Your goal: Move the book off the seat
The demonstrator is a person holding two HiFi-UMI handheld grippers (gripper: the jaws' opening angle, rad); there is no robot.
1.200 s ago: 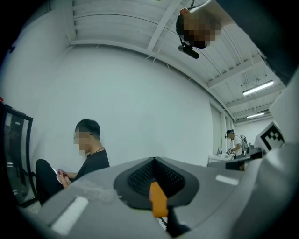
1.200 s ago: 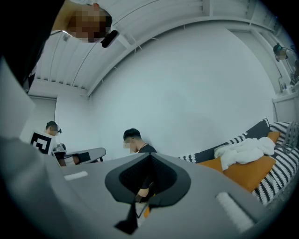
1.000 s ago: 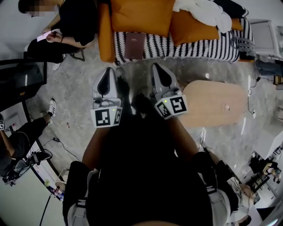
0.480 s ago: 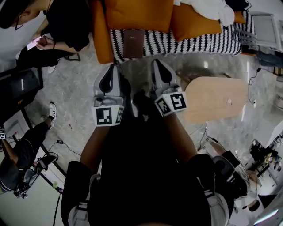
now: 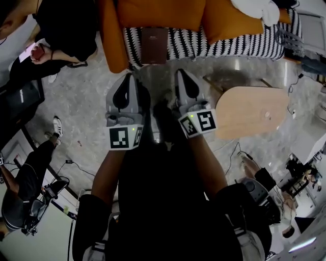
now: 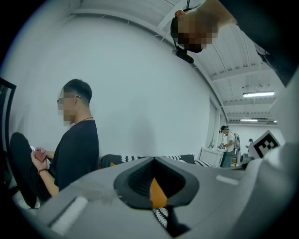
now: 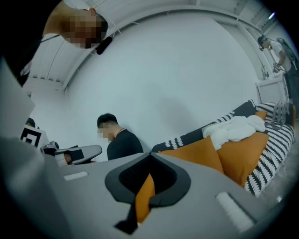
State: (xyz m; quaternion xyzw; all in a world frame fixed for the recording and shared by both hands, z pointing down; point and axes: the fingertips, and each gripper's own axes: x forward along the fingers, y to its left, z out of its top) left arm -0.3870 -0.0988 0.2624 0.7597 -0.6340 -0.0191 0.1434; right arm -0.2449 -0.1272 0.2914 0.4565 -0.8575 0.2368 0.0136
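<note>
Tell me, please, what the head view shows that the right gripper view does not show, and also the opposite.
Only the head view shows the book lying on the sofa, the wooden table and the floor. Only the right gripper view shows the white wall behind the sofa. Both views show the sofa with its stripes, the orange cushions, the white blanket, the seated person, the left claw and the right claw, which is shut with nothing in it.

Matt wooden table (image 5: 244, 109), cloth seat (image 5: 229, 46)
</note>
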